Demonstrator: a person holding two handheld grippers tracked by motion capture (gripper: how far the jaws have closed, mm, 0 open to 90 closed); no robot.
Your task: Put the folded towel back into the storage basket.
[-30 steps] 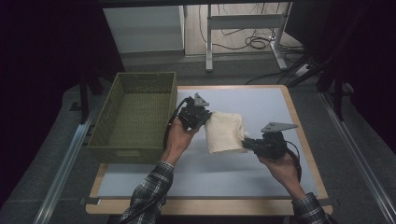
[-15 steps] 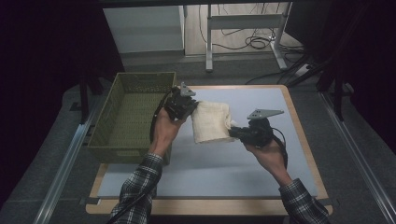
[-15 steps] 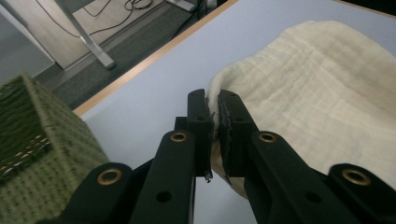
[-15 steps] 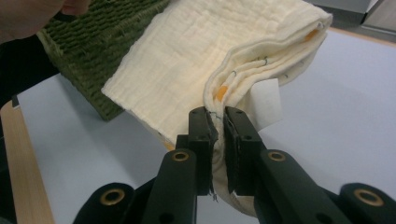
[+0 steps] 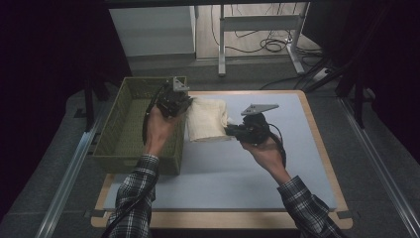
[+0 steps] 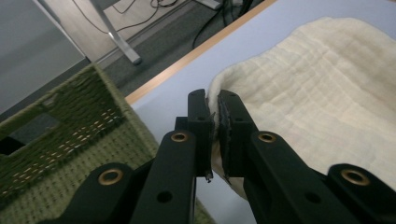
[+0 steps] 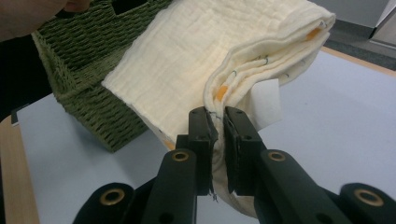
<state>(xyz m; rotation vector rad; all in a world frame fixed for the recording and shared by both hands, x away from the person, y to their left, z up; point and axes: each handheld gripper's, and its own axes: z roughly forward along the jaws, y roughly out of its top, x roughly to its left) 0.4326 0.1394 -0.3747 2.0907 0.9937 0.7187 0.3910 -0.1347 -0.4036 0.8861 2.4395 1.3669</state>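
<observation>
Nearest, the right tongs (image 5: 232, 131) pinch the folded edge of the cream cloth (image 5: 207, 125), jaws nearly closed on its layers. Beyond them the cloth hangs lifted above the blue worktop (image 5: 277, 163), stretched between both hands. Farther off, the left tongs (image 5: 187, 103) clamp the cloth's opposite edge, just beside the rim of the green woven basket (image 5: 124, 124).
</observation>
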